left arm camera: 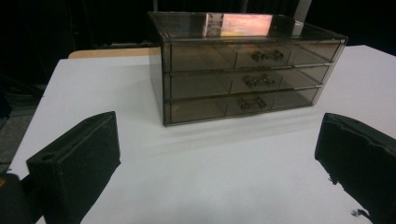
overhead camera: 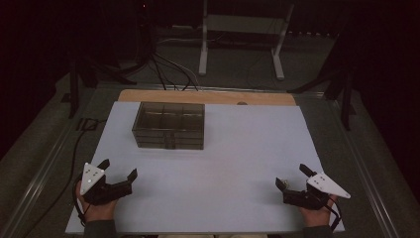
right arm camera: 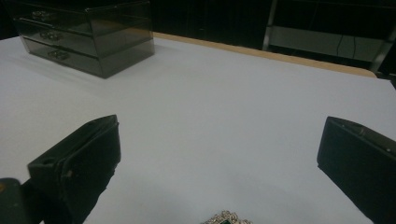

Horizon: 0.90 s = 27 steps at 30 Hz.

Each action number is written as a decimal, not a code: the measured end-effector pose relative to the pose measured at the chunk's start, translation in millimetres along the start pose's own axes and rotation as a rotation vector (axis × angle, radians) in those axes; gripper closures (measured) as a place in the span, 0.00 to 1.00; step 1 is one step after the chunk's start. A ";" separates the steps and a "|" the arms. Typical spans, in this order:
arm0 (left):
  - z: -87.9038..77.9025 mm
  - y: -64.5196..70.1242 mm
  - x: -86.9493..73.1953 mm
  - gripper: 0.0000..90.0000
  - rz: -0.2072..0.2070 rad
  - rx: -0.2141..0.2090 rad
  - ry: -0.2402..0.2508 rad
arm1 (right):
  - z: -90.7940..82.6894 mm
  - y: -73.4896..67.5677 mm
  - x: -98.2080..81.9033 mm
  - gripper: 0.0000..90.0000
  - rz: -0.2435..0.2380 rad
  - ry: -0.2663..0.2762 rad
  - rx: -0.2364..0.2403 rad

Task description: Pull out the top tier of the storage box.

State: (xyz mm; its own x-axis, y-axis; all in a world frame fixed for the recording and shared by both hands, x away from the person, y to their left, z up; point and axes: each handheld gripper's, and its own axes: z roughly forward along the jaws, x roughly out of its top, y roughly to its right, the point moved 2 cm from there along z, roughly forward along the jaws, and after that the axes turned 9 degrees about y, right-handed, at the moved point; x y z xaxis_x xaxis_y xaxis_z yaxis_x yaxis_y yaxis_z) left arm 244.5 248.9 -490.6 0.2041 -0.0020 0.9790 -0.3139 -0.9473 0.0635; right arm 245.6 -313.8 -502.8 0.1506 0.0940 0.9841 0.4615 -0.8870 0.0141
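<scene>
A smoky see-through drawer box (overhead camera: 168, 126) stands on the white tabletop (overhead camera: 237, 148) at the back left. In the left gripper view the drawer box (left arm camera: 243, 70) shows three stacked drawers with small metal handles, all pushed in. My left gripper (overhead camera: 119, 169) rests at the table's front left, open and empty, its jaws wide apart and facing the box. My right gripper (overhead camera: 292, 176) lies at the front right, also open. A small silvery jewel with a green stone (right arm camera: 226, 218) lies on the table low between the right gripper's jaws, untouched. From the right gripper view the drawer box (right arm camera: 84, 37) is far off.
A wooden table edge (overhead camera: 208, 96) shows behind the white sheet. Beyond the table, a white metal stand (overhead camera: 242, 34) and dark cables (overhead camera: 163, 69) sit on the floor. Black tripod legs (overhead camera: 74, 84) flank the table.
</scene>
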 end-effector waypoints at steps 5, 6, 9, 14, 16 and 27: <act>3.4 3.2 5.2 0.01 0.017 0.001 -0.012 | -0.8 -0.6 -0.3 0.00 -0.001 0.007 0.004; 4.5 4.2 6.0 0.01 0.017 0.003 -0.014 | -0.8 -0.7 -0.3 0.00 -0.003 0.009 0.005; 7.7 6.0 10.1 0.01 0.013 -0.005 -0.012 | -1.0 -0.6 0.0 0.00 -0.011 0.025 0.014; 13.3 6.3 17.6 0.01 0.005 -0.006 -0.001 | -0.3 -0.1 -0.5 0.00 -0.010 0.043 0.031; 16.2 7.3 21.1 0.01 0.011 0.001 0.003 | 0.1 -0.5 -1.3 0.00 -0.009 0.033 0.035; 33.0 15.1 35.4 0.01 0.056 0.009 0.004 | -0.6 -2.7 0.3 0.00 -0.005 0.024 0.031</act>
State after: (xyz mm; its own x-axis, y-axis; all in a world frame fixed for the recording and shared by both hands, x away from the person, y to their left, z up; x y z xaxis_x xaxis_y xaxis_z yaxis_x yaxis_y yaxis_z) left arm 277.6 223.9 -461.4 0.1822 -0.0541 0.9818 -0.3165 -0.9486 0.0064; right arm 243.9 -311.7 -502.5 0.1275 0.0867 0.9880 0.4888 -0.8723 0.0135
